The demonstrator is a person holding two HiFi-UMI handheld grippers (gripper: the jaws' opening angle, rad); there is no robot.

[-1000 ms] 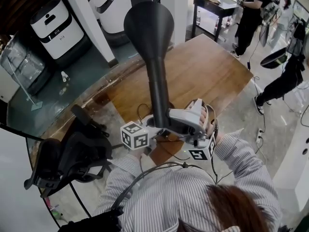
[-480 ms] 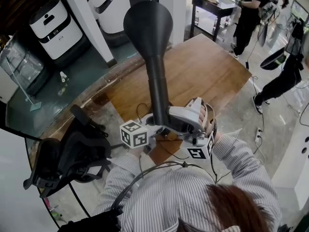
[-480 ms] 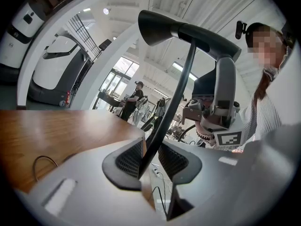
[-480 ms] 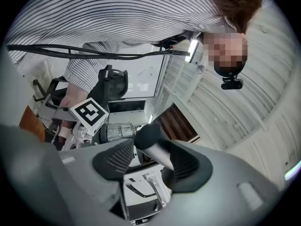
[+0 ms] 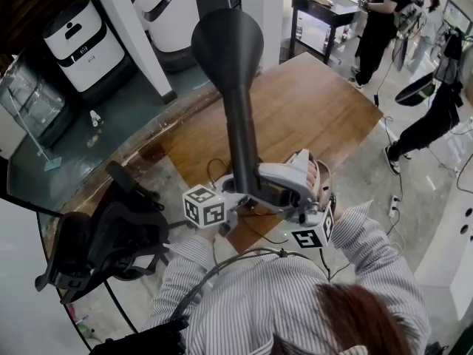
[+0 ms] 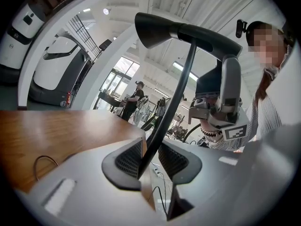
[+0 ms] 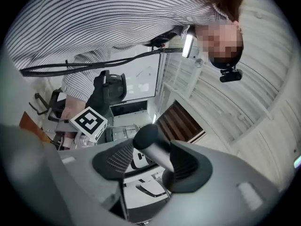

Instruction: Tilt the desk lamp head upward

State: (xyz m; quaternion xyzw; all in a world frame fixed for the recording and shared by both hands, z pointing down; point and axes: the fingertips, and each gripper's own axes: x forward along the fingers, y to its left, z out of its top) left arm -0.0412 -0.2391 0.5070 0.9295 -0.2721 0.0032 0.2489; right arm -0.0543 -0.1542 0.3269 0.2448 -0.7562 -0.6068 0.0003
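The black desk lamp's cone-shaped head (image 5: pixel 228 39) points up towards the head camera, and its long neck runs down to both grippers. My right gripper (image 5: pixel 259 186) is shut on the lower end of that neck; in the right gripper view the neck (image 7: pixel 157 149) sits pressed between the pads. My left gripper (image 5: pixel 229 192), with its marker cube, is beside it. In the left gripper view the lamp's thin curved stem (image 6: pixel 176 98) passes between the left gripper (image 6: pixel 149 160), which is shut on it. The lamp head (image 6: pixel 188 32) and the right gripper (image 6: pixel 214 86) show above.
The lamp stands near the front edge of a wooden table (image 5: pixel 310 102), with a thin cable (image 5: pixel 214 170) lying by it. A black office chair (image 5: pixel 111 235) is at the left. White machines (image 5: pixel 77 39) stand behind. People (image 5: pixel 384 21) work at the back right.
The right gripper's marker cube has shifted slightly right and down. The lamp head and the left gripper have hardly moved.
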